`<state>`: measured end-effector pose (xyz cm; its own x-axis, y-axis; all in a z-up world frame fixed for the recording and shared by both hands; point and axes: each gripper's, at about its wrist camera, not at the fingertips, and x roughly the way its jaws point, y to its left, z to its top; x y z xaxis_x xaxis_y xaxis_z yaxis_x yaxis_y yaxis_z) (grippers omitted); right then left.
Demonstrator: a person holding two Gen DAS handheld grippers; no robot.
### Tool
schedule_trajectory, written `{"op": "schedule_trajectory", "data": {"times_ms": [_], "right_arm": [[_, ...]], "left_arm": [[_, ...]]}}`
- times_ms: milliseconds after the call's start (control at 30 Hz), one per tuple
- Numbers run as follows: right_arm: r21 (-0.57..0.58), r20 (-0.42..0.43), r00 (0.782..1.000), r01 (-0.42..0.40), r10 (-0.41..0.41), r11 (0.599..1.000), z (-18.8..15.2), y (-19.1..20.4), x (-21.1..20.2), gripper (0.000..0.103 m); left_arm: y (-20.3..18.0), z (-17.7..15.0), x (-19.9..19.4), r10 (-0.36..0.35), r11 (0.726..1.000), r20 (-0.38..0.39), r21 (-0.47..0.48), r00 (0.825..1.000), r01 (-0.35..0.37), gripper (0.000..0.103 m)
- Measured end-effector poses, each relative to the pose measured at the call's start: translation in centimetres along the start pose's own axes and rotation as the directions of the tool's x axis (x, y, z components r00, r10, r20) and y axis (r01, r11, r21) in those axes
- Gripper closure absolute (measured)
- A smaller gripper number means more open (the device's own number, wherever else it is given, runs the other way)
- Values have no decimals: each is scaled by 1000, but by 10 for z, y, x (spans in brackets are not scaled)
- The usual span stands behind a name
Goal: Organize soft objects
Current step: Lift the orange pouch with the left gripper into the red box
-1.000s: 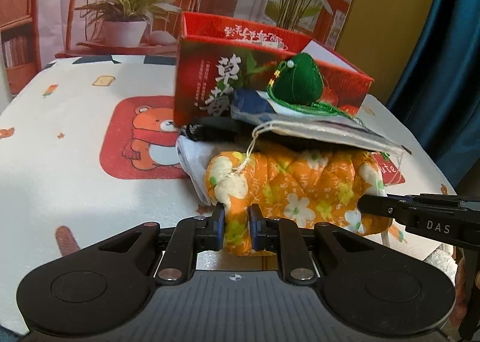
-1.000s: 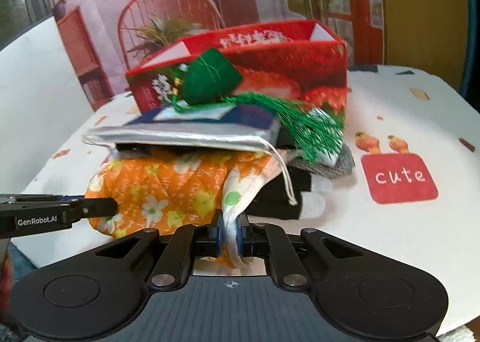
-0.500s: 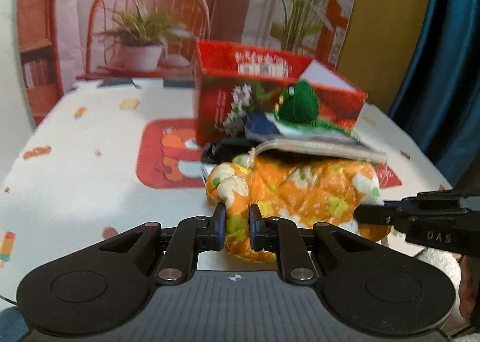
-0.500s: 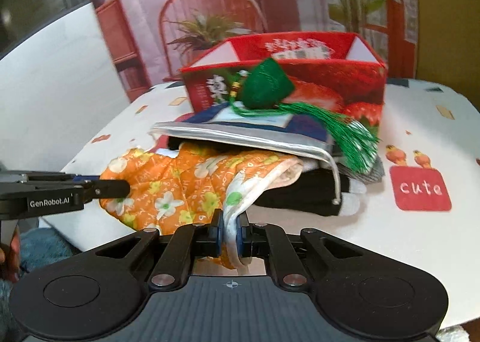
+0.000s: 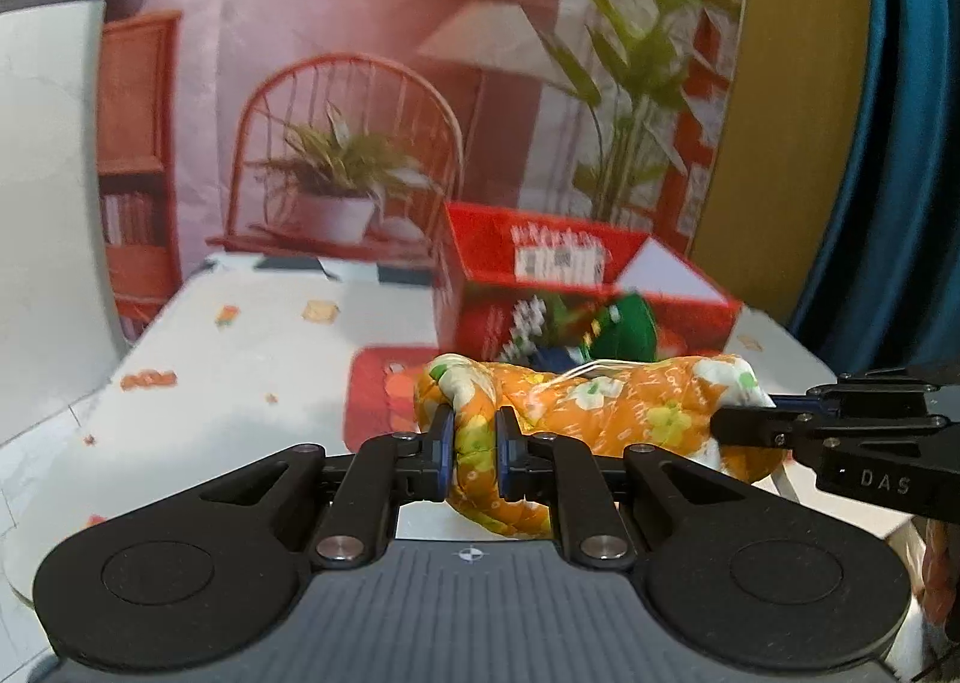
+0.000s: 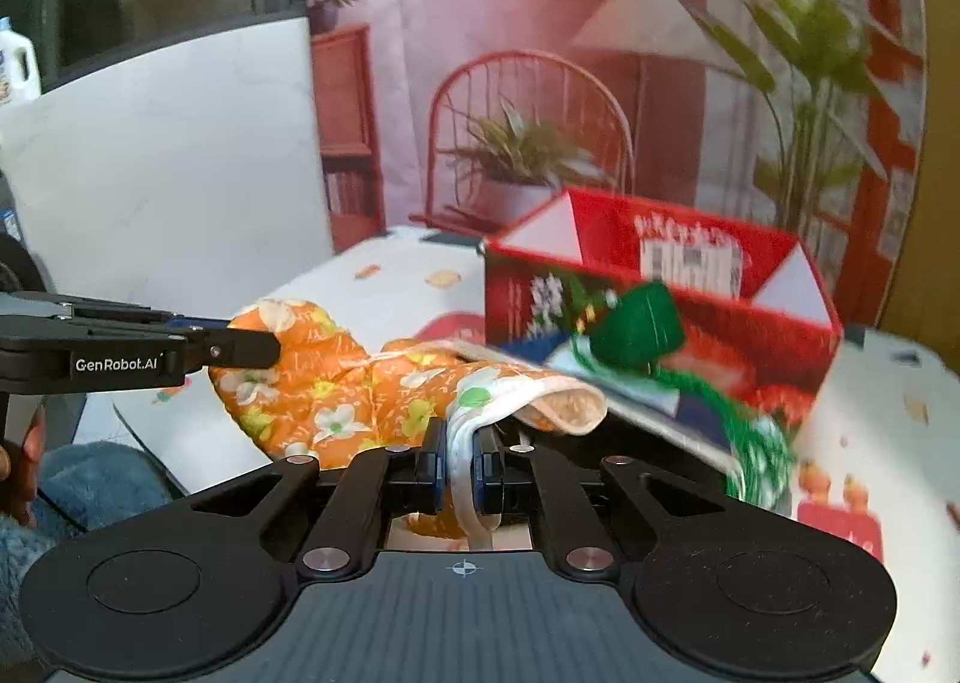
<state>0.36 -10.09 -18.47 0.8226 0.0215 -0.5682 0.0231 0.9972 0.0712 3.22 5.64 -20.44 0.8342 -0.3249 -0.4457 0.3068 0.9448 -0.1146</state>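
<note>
An orange floral quilted cloth hangs in the air between both grippers. My left gripper is shut on its left end. My right gripper is shut on its white-lined right edge. The cloth also shows in the right wrist view. Behind it a green stuffed pouch with a tassel lies on a silver and blue pouch, blurred, in front of an open red box. The green pouch and the red box show in the left wrist view too.
The table has a white cloth with cartoon prints and a red bear patch. A white panel stands at the left. A printed backdrop with a chair and plants hangs behind the table.
Both grippers have lifted the orange cloth up and out from under the pile. The silver pouch and green pouch have slid off it and look blurred with motion.
</note>
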Motion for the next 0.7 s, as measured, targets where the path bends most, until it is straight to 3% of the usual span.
{"op": "schedule_trajectory", "data": {"times_ms": [367, 567, 700], "right_arm": [[-70, 130, 991, 29, -20, 997, 73, -4, 5, 95], [-67, 154, 985, 84, -73, 994, 114, -39, 27, 95], [-22, 130, 986, 111, -108, 994, 130, -79, 53, 95]], "left_arm": [[-6, 65, -4, 41, 998, 177, 48, 983, -50, 88], [-25, 108, 43, 21, 996, 173, 82, 985, -36, 88], [-39, 130, 91, 3, 995, 124, 103, 992, -16, 88]]}}
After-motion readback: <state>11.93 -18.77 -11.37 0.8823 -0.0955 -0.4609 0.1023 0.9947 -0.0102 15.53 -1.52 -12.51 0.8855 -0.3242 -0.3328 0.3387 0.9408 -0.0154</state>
